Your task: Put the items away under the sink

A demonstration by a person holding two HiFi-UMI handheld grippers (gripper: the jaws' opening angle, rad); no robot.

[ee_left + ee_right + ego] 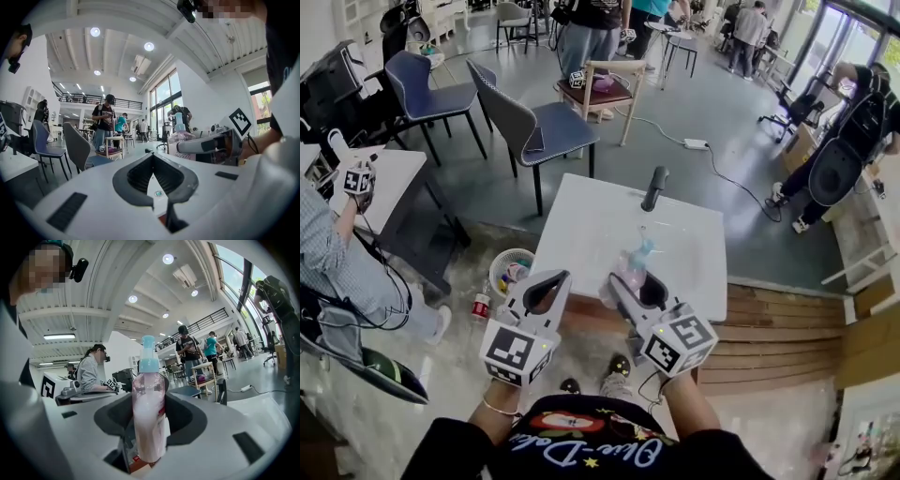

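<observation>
My two hands reach out from my chest side by side, both pointing level. The left claw point(546, 281) is empty, its jaws drawn together at the tips. My right claw point(630, 283) is clamped on the pink pump bottle point(635, 262), which stands upright with its blue top up, over the near part of the white bench point(581, 216). Beyond the bench stands a grey chair point(534, 127).
</observation>
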